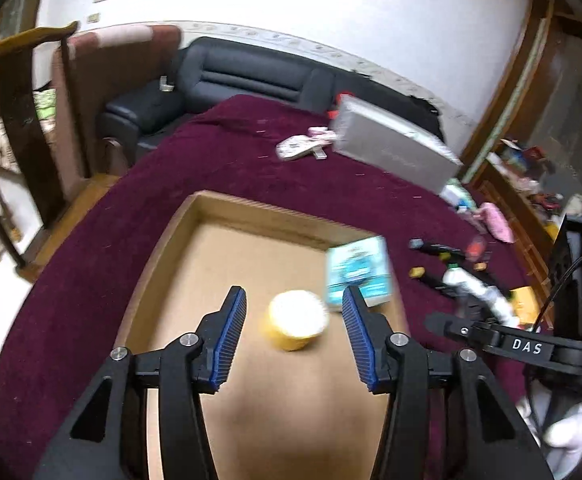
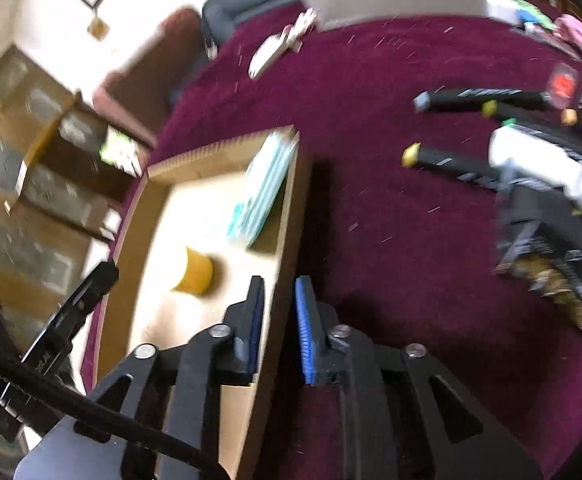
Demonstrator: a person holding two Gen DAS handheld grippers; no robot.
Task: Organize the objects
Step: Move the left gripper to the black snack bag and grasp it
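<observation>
Matt cardboard tray (image 1: pixel 251 208) (corrugated rim); fuzzy maroon cloth (image 1: pixel 219 152); ribbed blue pads (image 1: pixel 231 336).

A white wall (image 1: pixel 411 20) rises behind a black sofa (image 1: pixel 247 76) and wooden cabinet (image 1: pixel 539 92).

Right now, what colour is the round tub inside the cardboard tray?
Yellow body with a whitish top; the tub shows best in the left wrist view.

The supporting surface is a table covered with a dark red cloth (image 1: pixel 219 168). Directly on the cloth lie:

- an open cardboard tray (image 1: pixel 227 204), near the front edge;
- a grey box (image 1: pixel 391 140), at the far side;
- a small flat pale object (image 1: pixel 299 146), just beside the grey box;
- several black markers (image 2: pixel 487 98), right of the tray, near a white bottle (image 2: pixel 531 156).
</observation>
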